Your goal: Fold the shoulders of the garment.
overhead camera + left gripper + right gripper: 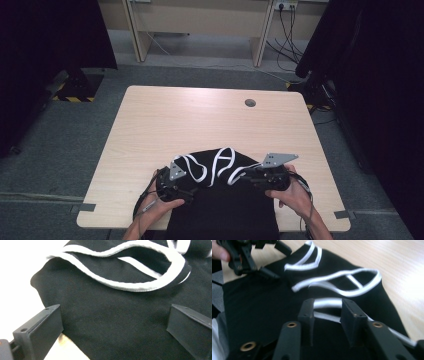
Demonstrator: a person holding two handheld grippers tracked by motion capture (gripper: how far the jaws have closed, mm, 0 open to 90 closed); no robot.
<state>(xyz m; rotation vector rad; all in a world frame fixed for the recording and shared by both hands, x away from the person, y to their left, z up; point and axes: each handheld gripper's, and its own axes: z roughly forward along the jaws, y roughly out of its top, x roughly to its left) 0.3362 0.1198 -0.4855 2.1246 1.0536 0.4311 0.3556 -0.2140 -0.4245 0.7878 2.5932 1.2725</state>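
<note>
Garment (pixel 220 200) spread on near edge of table (pixel 200 120), centred, lower part hanging over edge toward person. Trim loops (pixel 220 165) bunched on far end of garment, between the 2 grippers. Left gripper (pixel 187 192) at left side of garment, near table edge; in left gripper view, jaws set wide apart over cloth (pixel 112 322), trim loop (pixel 140 286) lying beyond them. Right gripper (pixel 240 177) at right side of garment, facing left gripper; in right gripper view, jaws apart with a trim strip (pixel 327 303) lying between and beyond them. Cable hole (pixel 250 103) at far right of table, well apart from garment. Desk legs (pixel 137 35) behind table.
</note>
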